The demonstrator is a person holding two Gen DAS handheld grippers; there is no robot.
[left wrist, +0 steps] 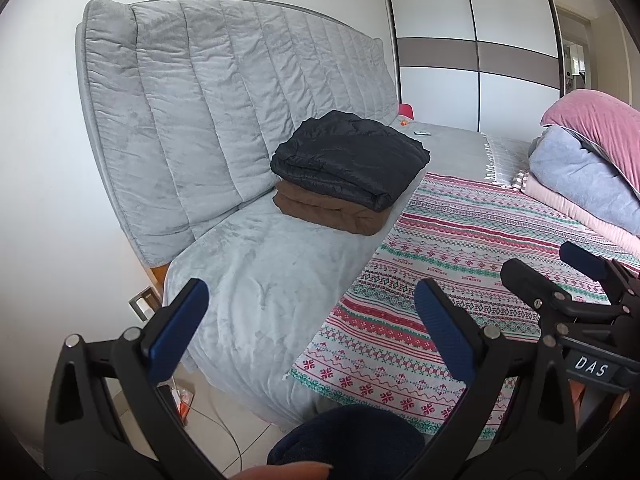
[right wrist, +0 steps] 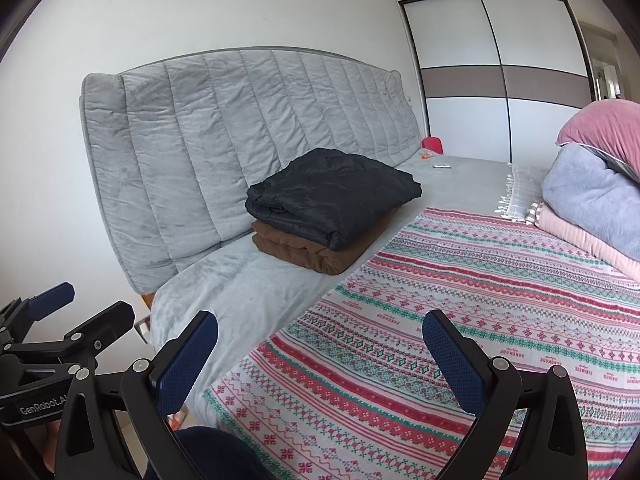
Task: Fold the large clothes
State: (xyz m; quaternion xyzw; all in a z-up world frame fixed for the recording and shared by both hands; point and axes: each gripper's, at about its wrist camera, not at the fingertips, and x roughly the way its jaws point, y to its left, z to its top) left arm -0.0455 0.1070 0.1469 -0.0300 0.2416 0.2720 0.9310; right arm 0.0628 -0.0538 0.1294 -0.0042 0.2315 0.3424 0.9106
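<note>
Left claw (left wrist: 308, 324) hangs low at the near edge of the bed (left wrist: 256, 280), fingers spread wide, blue pads (left wrist: 178, 328) facing each other, nothing between them. Right claw (right wrist: 320, 360) likewise spread wide and holding nothing, over the near part of the patterned blanket (right wrist: 460, 300). Each claw shows at the edge of the other's view: the right one at the right side of the left view, the left one at the lower left of the right view.

Task clothes: two folded pieces stacked on the grey bed cover, close against the padded grey headboard (left wrist: 208, 92). Black quilted jacket (left wrist: 348, 156) on top, brown garment (left wrist: 324, 208) under it, its edge showing at the front and left. The stack sits just beside the left edge of the patterned blanket, well apart from both claws.

Patterned blanket, red, green and white bands, lies flat over the right part of the bed. At its far right a pile of bedding: pink pillow (left wrist: 600, 120) on top, grey-blue folded piece (left wrist: 580, 176) below, pale pink layer (left wrist: 576, 212) at the bottom.

Far end of the bed: a small white object (left wrist: 422, 133) and a small orange one (left wrist: 402, 122), too small to identify. A red thing (left wrist: 406, 109) shows behind the bed edge. Sliding-door wardrobe (left wrist: 472, 40) on the back wall. A dark blue cloth shape (left wrist: 344, 440) sits at the bottom of both views
</note>
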